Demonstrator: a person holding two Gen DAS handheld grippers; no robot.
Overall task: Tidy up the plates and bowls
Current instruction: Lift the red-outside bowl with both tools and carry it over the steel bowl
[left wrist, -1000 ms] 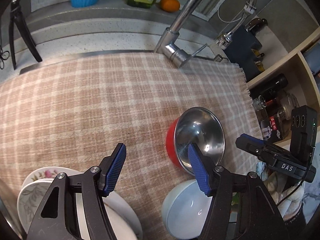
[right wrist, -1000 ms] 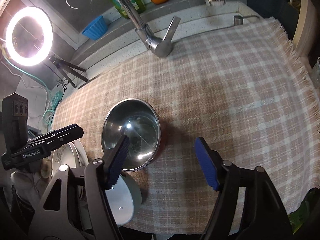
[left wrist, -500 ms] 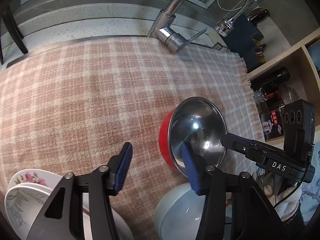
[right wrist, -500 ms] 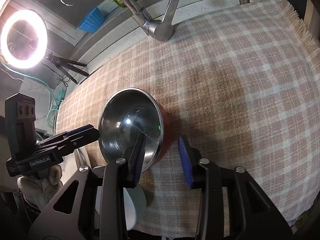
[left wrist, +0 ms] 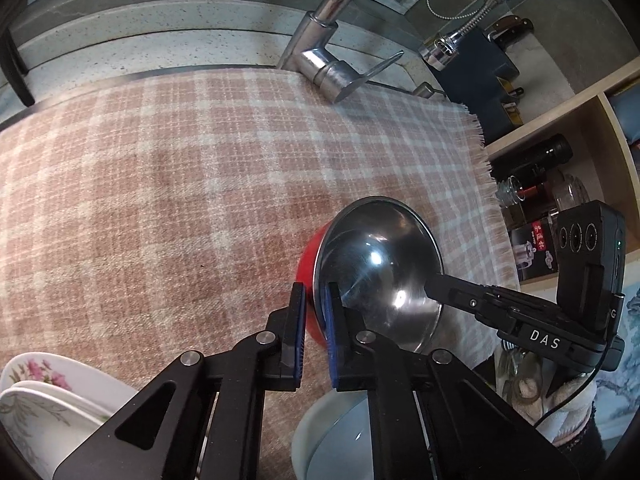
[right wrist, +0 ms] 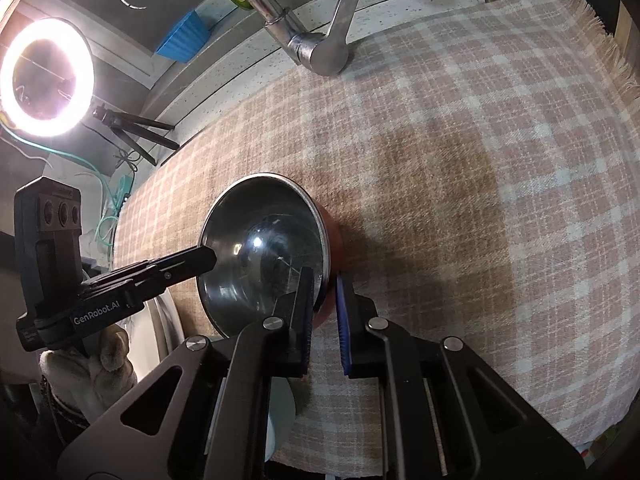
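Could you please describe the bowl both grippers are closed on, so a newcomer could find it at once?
On the checked cloth below the tap, near its fringed right edge, sits the steel bowl. Unlike the pale bowl and flowered plates, it is mirror-shiny inside, red outside.

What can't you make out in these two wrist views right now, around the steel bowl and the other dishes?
- Left wrist view: the pale bowl is cut off by the bottom edge and covered by the left gripper.
- Left wrist view: the floral plates run off the corner.
- Right wrist view: the steel bowl shows little of its red outside; the right gripper hides the rim it pinches.
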